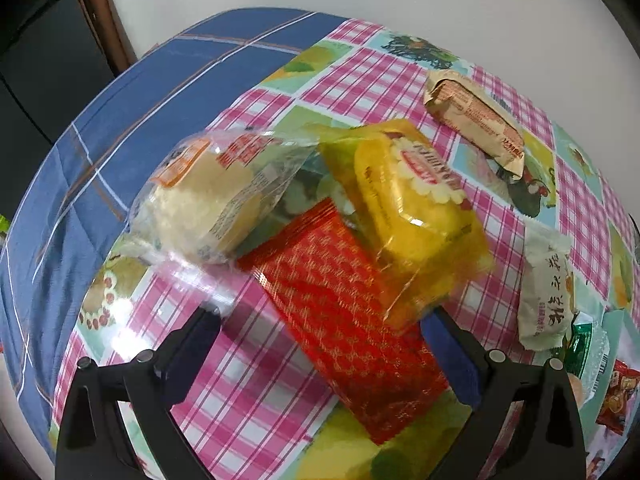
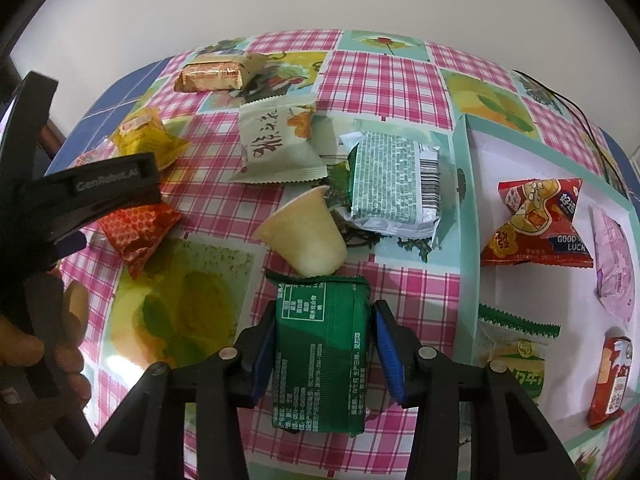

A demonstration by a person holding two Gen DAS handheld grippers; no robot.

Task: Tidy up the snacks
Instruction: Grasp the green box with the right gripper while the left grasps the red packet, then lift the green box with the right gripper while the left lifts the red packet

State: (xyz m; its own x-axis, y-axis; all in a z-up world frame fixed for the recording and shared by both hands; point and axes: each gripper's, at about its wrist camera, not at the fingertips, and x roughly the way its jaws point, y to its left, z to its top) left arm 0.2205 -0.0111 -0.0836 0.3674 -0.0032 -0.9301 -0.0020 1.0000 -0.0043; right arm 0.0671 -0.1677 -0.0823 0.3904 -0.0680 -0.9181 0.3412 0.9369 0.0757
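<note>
My left gripper [image 1: 320,316] is open around a red patterned snack packet [image 1: 344,312] on the checked tablecloth. Next to it lie a yellow wrapped cake [image 1: 416,208] and a clear-wrapped pale bun [image 1: 208,200]. My right gripper [image 2: 324,324] is shut on a dark green snack packet [image 2: 320,352]. Just beyond it a beige jelly cup [image 2: 304,236] lies on its side. A white tray [image 2: 540,176] at the right holds a red triangular packet [image 2: 540,224], a pink packet [image 2: 612,256], and others.
A brown wafer packet [image 2: 216,74], a white packet with black writing [image 2: 276,144] and a silver-green packet [image 2: 396,188] lie on the table. A blue checked cloth [image 1: 100,140] covers the left side. The left gripper shows in the right wrist view [image 2: 80,196]. A black cable [image 2: 576,120] runs at far right.
</note>
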